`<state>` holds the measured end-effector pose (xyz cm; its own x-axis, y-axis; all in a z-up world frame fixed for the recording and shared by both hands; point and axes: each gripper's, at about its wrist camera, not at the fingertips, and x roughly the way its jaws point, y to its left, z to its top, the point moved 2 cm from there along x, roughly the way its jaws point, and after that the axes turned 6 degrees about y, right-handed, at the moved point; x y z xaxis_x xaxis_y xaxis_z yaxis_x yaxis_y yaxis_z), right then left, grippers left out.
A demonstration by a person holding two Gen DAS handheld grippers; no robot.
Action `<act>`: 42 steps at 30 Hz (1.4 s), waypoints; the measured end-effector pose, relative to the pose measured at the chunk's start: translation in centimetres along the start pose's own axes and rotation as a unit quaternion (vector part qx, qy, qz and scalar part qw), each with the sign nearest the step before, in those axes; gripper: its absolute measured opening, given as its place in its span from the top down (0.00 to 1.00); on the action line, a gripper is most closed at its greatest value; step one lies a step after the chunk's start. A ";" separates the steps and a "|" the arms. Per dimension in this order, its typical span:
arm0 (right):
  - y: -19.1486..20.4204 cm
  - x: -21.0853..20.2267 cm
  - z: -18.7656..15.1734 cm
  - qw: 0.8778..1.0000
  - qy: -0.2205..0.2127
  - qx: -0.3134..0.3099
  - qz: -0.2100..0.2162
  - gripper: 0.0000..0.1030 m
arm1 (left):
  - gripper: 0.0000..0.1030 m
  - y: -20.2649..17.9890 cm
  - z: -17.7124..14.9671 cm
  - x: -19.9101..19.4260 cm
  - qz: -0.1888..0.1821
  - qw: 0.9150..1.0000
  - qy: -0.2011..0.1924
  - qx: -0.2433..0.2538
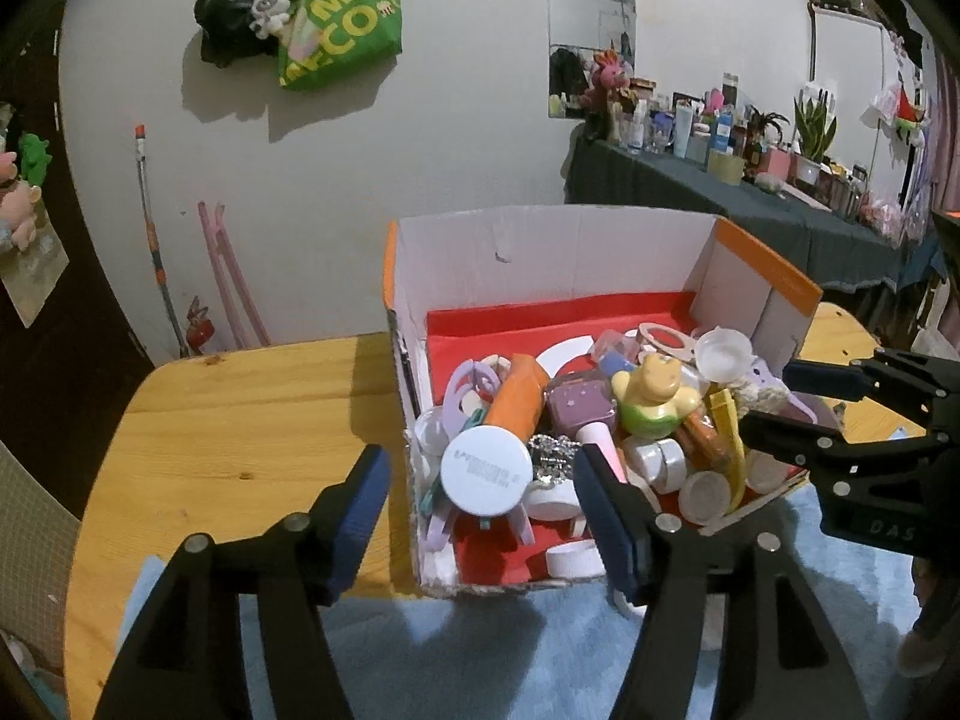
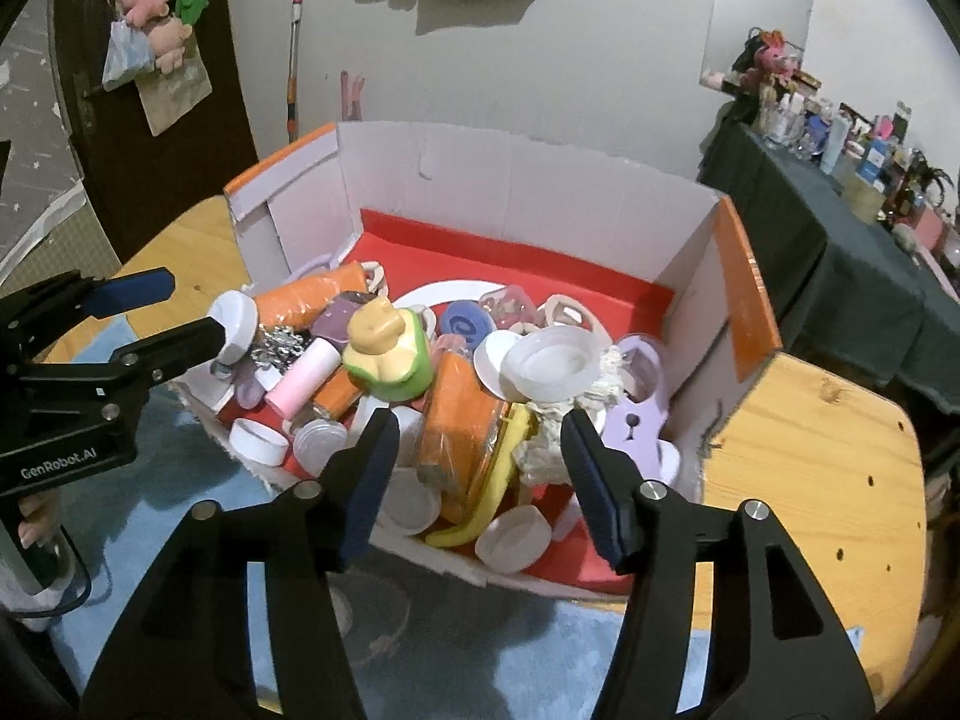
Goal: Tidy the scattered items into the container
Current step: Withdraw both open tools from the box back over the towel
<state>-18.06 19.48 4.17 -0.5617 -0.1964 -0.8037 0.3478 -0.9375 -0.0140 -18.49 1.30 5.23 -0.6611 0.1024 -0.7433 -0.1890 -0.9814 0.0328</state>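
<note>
Over the near edge of the cardboard box [image 1: 540, 252] both sets of tongs hang with jaws spread and nothing pinched. The left gripper [image 1: 480, 501] straddles the box's near-left corner — one blue pad outside the wall, the other just over the white-capped orange tube [image 1: 489, 462]. The right gripper [image 2: 477, 471] hovers above a yellow banana-shaped piece [image 2: 492, 480] and an orange wrapped roll [image 2: 459, 420], touching neither as far as can be seen.

The box is heaped: a yellow-and-green bear figure [image 2: 390, 354], a lilac padlock shape [image 2: 636, 426], white lids, a pink cylinder. What lies underneath is buried, and the small print on the cap is unreadable. A person's fingers [image 2: 30, 531] show at the left gripper's handle, mostly cut off.

The box sits at the middle of a wooden table [image 1: 240, 420], its near wall meeting a pale blue mat [image 2: 540, 648]. Behind — a white wall, a green tote bag [image 1: 342, 18], a cluttered dark-draped side table [image 1: 750, 204].
</note>
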 end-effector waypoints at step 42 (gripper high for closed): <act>6.7 -5.8 -14.6 0.995 0.041 -0.049 0.072 0.37 | 0.18 -1.7 -13.7 -5.1 -0.015 0.999 0.042 0.006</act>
<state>-1.51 18.54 0.03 -0.4387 -0.2979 -0.8478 0.4944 -0.8678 0.0491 -4.86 0.25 -0.14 -0.5909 0.1178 -0.7981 -0.2166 -0.9761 0.0164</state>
